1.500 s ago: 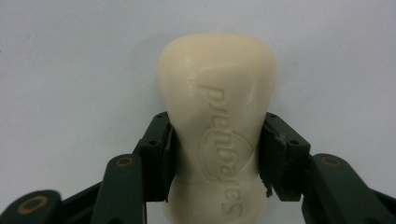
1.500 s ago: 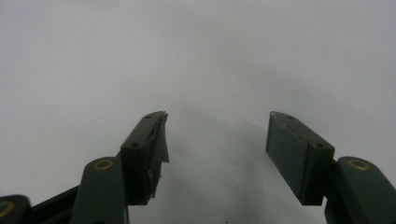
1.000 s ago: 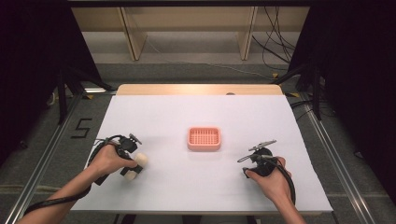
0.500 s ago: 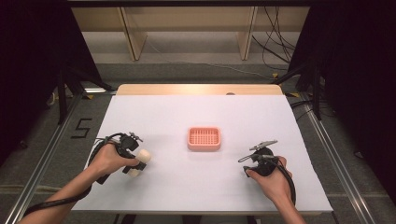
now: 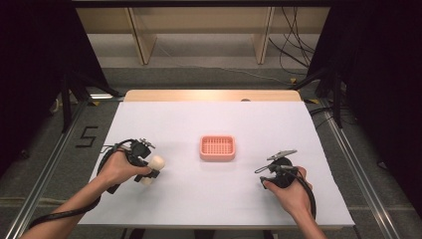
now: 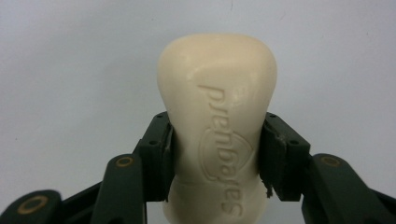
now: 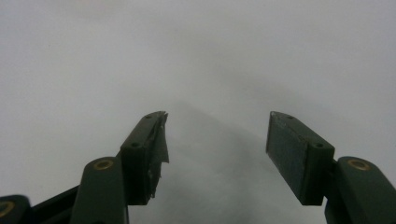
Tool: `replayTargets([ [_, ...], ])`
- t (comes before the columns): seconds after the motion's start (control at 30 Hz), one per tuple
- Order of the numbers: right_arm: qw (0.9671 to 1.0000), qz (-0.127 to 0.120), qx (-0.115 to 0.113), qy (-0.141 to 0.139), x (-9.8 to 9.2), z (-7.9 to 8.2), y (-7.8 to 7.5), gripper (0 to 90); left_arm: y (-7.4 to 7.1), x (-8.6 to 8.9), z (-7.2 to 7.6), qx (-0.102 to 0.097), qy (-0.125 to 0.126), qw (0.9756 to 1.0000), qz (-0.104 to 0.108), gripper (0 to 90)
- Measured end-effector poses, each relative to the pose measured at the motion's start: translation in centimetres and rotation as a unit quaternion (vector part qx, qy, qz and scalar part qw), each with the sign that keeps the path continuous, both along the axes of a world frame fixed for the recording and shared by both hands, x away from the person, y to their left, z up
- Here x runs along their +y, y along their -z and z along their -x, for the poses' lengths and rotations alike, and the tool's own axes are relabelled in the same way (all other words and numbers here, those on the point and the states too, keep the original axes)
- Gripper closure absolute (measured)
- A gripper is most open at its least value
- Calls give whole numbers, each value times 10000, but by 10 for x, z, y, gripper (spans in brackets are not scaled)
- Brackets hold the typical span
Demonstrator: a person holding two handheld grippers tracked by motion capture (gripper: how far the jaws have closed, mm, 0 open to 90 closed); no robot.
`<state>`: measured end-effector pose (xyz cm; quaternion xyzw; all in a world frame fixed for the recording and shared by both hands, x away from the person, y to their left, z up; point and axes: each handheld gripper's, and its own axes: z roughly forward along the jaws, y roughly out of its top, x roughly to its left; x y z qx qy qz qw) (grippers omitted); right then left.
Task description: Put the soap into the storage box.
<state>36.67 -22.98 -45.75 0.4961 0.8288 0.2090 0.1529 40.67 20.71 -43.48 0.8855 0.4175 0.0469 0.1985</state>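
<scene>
White desk point(image 5: 214, 199) across the middle of the high view, pink ridged soap dish point(image 5: 217, 147) at centre, left gripper point(image 5: 149, 167) at lower left clamped on a cream soap bar point(image 6: 217, 121), right gripper point(image 7: 217, 154) at lower right with jaws apart, holding nothing.

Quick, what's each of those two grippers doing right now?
Left gripper: shut on the cream soap bar.
Right gripper: open, jaws apart, nothing between them.
</scene>
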Motion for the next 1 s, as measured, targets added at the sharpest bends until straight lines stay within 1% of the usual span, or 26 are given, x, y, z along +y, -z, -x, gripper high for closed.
replayTargets([
  [0.07, 10000, -1, -6, -10, 0, 0, 0, 388, 0, 1, -1, -3, 25, 10000, -3, 497],
  [0.1, 10000, -1, -6, -10, 0, 0, 0, 388, 1, -1, 1, -10, -131, 9998, 150, 497],
  [0.13, 10000, -4, -9, -13, 0, 0, 0, 388, 1, 0, 0, -25, -82, 9999, 140, 497],
  [0.17, 10000, 5, -6, -28, 0, 0, 1, 388, 3, 0, 0, -17, -101, 9998, 172, 497],
  [0.2, 10000, -5, -9, -30, 0, 0, 1, 388, 3, 0, 0, -17, -101, 9998, 172, 496],
  [0.23, 10000, -3, -6, -31, 0, 0, 1, 387, 3, 1, -1, 38, 22, 10000, 52, 497],
  [0.27, 10000, -3, -6, -31, 0, 0, 1, 387, 3, 1, -1, 38, 22, 10000, 52, 497],
  [0.3, 10000, 0, -1, -30, 0, 0, 1, 388, 3, 1, -1, 55, -37, 9999, 89, 497],
  [0.37, 10000, 11, -2, -31, 0, 0, 0, 387, 3, 0, -1, 11, -64, 9999, 156, 497],
  [0.4, 10000, 3, -16, -18, 0, 0, 0, 387, 2, -1, -1, 5, -47, 9999, 147, 497],
  [0.43, 10000, 27, -20, -38, 0, 1, 0, 387, 1, -1, -1, -6, -21, 10000, 89, 496],
  [0.47, 10000, 33, -14, -1, 0, 1, -1, 387, 1, -2, -1, -61, -45, 9999, 105, 496],
  [0.53, 10000, 34, -24, -5, 0, 1, -1, 386, -2, -3, -1, -36, -36, 9999, 131, 497],
  [0.57, 10000, 28, -37, -28, 0, 1, -1, 386, -4, -4, -3, -105, 19, 9998, 155, 497],
  [0.6, 10000, 28, -37, -28, 0, 1, -1, 386, -4, -4, -3, -105, 19, 9998, 155, 496],
  [0.63, 10000, 31, -39, -22, 0, 1, -1, 386, -6, -6, -4, -173, 51, 9998, 128, 497],
  [0.7, 10000, 39, -33, -16, 0, 1, -1, 386, -7, -7, -4, -165, 20, 9997, 164, 497],
  [0.73, 10000, 32, -34, -18, 0, 1, -1, 386, -7, -8, -5, -214, 18, 9996, 181, 496],
  [0.8, 10000, 28, -43, -11, 0, 1, -1, 386, -8, -10, -6, -224, 47, 9996, 183, 497],
  [0.83, 10000, -26, -30, -5, 0, 1, 0, 386, -9, -11, -7, -215, 116, 9996, 164, 497],
  [0.87, 10000, -26, -30, -5, 0, 1, 0, 386, -9, -11, -7, -215, 116, 9996, 164, 497],
  [0.9, 10000, -4, -42, -22, -1, 1, -1, 386, -11, -12, -9, -211, 185, 9995, 152, 497],
  [0.93, 10000, -14, -41, -12, -1, 1, 0, 385, -11, -14, -8, -226, 99, 9994, 242, 496],
  [0.97, 10000, -30, -43, 12, 0, 1, 0, 385, -12, -15, -9, -251, 135, 9993, 222, 496],
  [1.0, 10000, 7, -62, -18, -1, 1, -1, 385, -12, -15, -9, -251, 135, 9993, 222, 496],
])
